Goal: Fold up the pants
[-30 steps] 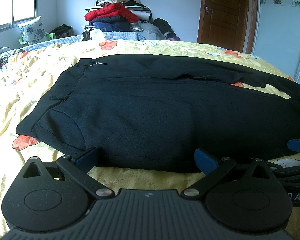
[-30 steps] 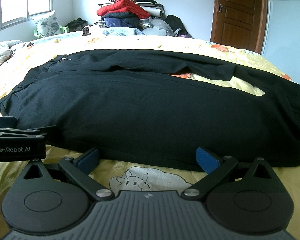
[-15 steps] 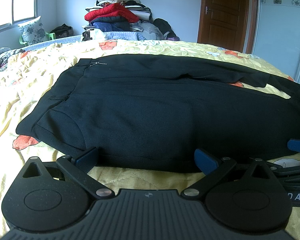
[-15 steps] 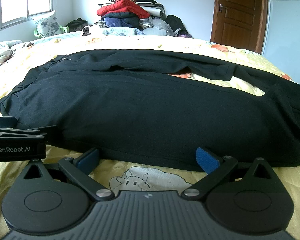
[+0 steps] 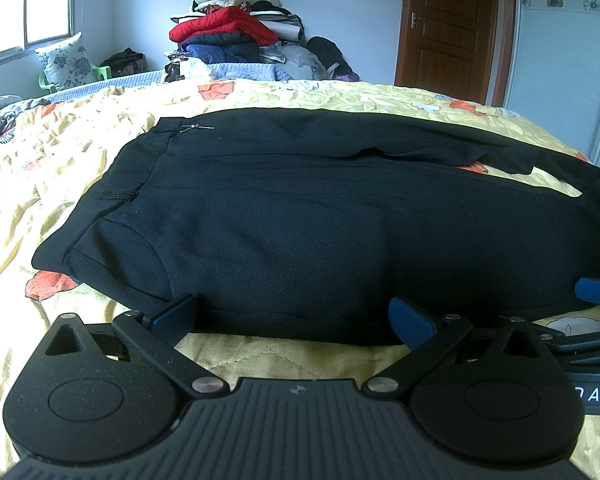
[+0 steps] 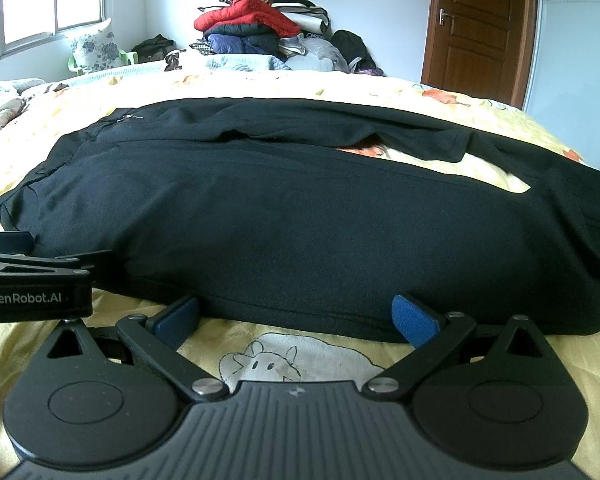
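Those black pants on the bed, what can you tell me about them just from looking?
The black pants look like soft, matte knit fabric, spread lengthwise across the yellow patterned bedspread. The waistband lies to the left, with a small metal zipper pull near it. The legs run right, parted by a gap that shows the bedspread. Both open claws, left and right, sit at the near edge without gripping it.
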`<move>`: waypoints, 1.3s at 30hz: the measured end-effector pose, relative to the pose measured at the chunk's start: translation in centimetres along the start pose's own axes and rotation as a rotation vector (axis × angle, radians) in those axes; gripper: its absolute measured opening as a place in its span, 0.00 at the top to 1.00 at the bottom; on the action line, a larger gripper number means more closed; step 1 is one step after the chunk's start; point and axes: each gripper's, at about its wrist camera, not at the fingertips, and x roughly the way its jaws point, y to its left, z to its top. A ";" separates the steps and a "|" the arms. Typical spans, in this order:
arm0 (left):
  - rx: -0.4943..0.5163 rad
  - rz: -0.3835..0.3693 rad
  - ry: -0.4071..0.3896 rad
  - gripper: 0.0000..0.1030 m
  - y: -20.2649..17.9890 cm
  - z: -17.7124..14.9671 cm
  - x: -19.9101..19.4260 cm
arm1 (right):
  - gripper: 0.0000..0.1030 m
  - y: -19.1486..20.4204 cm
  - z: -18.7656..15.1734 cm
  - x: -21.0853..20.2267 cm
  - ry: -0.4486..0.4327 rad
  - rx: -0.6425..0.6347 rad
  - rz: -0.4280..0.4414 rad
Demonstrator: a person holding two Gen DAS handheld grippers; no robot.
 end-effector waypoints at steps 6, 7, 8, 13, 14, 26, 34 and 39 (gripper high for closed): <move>-0.010 -0.003 0.003 0.00 0.0 0.1 -0.1 | 0.00 0.0 0.0 0.0 0.001 -0.001 0.000; -0.004 -0.011 0.007 0.00 0.1 0.1 -0.1 | 0.00 0.3 0.1 0.7 0.000 0.000 0.001; 0.006 -0.026 0.014 0.00 0.3 0.2 -0.2 | 0.00 0.6 0.2 1.3 0.000 0.001 0.002; -0.027 -0.035 0.030 0.02 1.5 1.0 -1.7 | 0.00 1.0 0.3 0.6 -0.015 -0.016 0.062; -0.022 -0.005 -0.014 0.00 1.7 1.2 -2.6 | 0.00 0.8 0.7 0.0 -0.042 -0.021 0.097; -0.011 0.180 -0.125 0.00 3.9 4.0 -4.3 | 0.00 1.4 11.1 4.4 -0.147 -0.250 0.316; 0.019 0.175 -0.144 0.00 4.1 4.9 -2.6 | 0.01 0.5 19.3 14.1 -0.069 -0.246 0.399; 0.024 0.159 -0.143 0.00 4.1 5.5 -1.5 | 0.01 2.1 22.3 19.9 -0.031 -0.334 0.345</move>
